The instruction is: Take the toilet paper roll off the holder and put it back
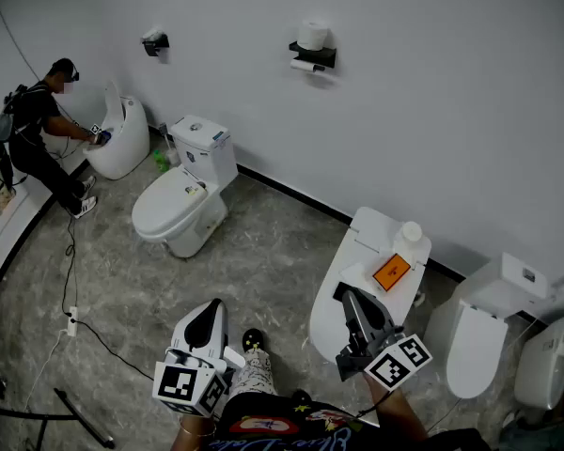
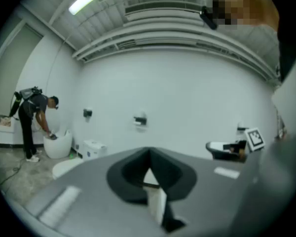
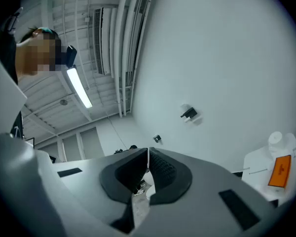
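Note:
A white toilet paper roll [image 1: 312, 34] stands on top of a black wall holder [image 1: 313, 58] high on the far wall. The holder shows small in the left gripper view [image 2: 139, 120] and in the right gripper view [image 3: 189, 114]. Both grippers are held low, far from the wall. My left gripper [image 1: 211, 310] has its jaws closed together with nothing in them [image 2: 149, 154]. To its right, over a white toilet, my right gripper [image 1: 349, 296] is likewise shut and empty [image 3: 148, 153].
A second black holder [image 1: 154, 42] hangs further left on the wall. Several white toilets [image 1: 180, 200] stand along the wall. A white bottle with an orange label [image 1: 399, 256] sits on the nearest tank. A person [image 1: 39, 130] bends over the far-left toilet. A cable [image 1: 72, 280] crosses the floor.

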Available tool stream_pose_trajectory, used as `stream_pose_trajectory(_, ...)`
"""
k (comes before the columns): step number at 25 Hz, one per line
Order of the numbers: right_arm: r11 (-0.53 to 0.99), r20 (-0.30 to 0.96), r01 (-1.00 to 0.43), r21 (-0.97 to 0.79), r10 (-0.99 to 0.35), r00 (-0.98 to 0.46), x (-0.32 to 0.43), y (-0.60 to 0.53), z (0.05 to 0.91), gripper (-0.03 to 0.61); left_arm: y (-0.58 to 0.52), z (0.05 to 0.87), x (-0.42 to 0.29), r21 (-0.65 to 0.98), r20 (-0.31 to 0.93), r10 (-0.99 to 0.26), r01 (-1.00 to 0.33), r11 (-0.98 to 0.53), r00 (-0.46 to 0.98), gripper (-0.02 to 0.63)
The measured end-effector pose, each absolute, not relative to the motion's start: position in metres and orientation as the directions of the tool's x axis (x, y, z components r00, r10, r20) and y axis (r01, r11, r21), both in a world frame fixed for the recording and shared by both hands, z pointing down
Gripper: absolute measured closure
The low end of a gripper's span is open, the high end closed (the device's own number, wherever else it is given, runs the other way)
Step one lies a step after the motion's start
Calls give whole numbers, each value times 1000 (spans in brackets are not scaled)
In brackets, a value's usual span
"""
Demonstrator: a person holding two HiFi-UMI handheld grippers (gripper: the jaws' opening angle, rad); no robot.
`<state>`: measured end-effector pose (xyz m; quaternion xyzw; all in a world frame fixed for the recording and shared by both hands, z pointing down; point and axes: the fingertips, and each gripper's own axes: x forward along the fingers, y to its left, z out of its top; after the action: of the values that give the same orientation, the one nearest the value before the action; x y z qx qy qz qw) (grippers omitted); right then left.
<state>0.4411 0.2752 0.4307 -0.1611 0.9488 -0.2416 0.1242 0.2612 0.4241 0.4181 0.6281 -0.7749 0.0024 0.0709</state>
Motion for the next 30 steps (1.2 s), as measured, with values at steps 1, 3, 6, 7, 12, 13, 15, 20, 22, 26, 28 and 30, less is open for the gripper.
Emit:
stream_pose_trajectory(1, 835, -160, -246, -492, -364, -918, 427, 266, 429, 561, 413, 421, 249, 97, 107, -975, -974, 204, -193, 615)
stream_pose_trajectory(3, 843, -158, -245, -479, -357, -921, 399, 247, 427, 561, 393, 427, 225, 119, 101, -977, -973, 197, -185, 615)
stream_pose_trajectory(6, 843, -152, -260, -471, -368, -917, 355, 219, 427, 561, 363, 432, 179, 126, 106, -980, -975, 184, -171, 615)
stream_pose_trajectory(7, 839, -153, -273, -471, -383, -911, 339, 207, 426, 561, 350, 431, 162, 125, 105, -982, -978, 168, -155, 615)
stream_pose_trajectory(12, 821, -182, -321, -472, -447, -876, 258, 152, 413, 561, 293, 415, 84, 84, 87, -994, -994, 66, -59, 615)
stream_pose_trajectory(13, 814, -186, -329, -479, -460, -868, 243, 143, 412, 561, 283, 414, 69, 74, 89, -995, -996, 56, -50, 615)
stream_pose_trajectory(15, 799, -189, -341, -495, -482, -855, 215, 129, 410, 561, 266, 413, 37, 67, 100, -994, -997, 43, -36, 615)
stream_pose_trajectory(20, 791, -160, -374, -485, -501, -851, 169, 100, 410, 561, 221, 416, -17, 86, 101, -995, -996, 21, -12, 615)
stream_pose_trajectory(22, 788, -153, -388, -477, -510, -847, 156, 82, 413, 561, 197, 418, -33, 89, 93, -996, -996, 8, 0, 615)
stream_pose_trajectory(26, 771, -161, -414, -484, -544, -824, 131, 29, 420, 561, 136, 411, -56, 73, 66, -997, -997, -27, 32, 615)
stream_pose_trajectory(28, 760, -173, -426, -491, -564, -807, 119, -3, 422, 561, 99, 404, -66, 60, 45, -997, -997, -54, 57, 615)
stream_pose_trajectory(30, 751, -187, -435, -497, -582, -791, 108, -35, 419, 561, 62, 398, -75, 41, 31, -996, -995, -87, 88, 615)
